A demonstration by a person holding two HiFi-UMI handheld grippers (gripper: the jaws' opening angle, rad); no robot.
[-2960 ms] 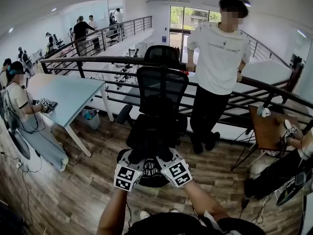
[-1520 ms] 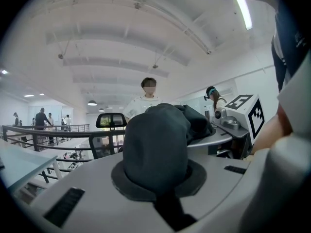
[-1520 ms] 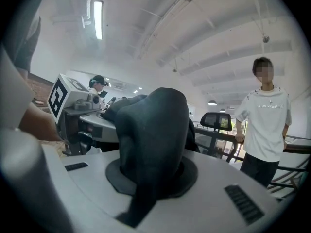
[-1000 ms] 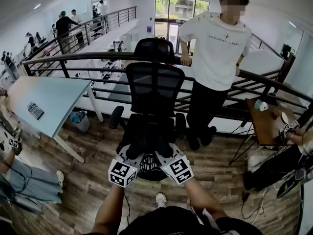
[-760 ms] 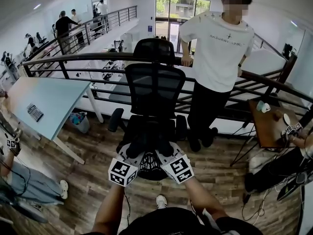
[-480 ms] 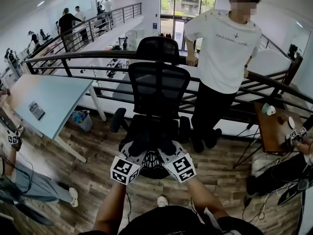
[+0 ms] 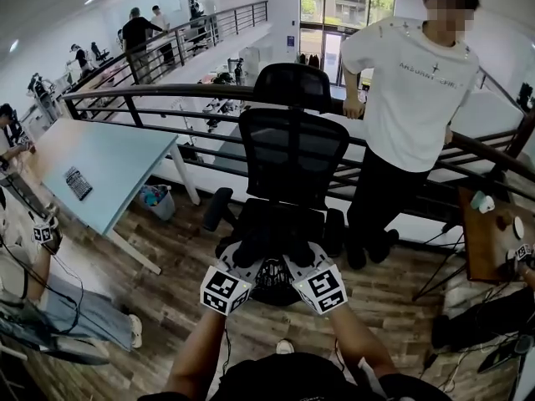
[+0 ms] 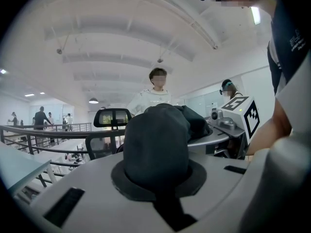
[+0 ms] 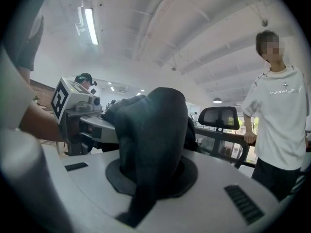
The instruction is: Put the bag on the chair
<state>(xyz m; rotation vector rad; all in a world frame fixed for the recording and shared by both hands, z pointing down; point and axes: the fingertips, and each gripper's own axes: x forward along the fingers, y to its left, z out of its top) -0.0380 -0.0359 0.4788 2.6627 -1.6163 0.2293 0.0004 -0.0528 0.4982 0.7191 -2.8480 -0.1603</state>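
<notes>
The left gripper and the right gripper each have their jaws shut tight on the black bag. They hold it up together, close to the front of the chair.

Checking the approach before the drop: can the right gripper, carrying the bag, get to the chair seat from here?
Probably yes. The right gripper, shut on the bag, is at the front of the seat, which looks bare; the standing person is beyond the chair.

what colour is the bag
The soft fabric bag is black, clearest in the left gripper view.
</notes>
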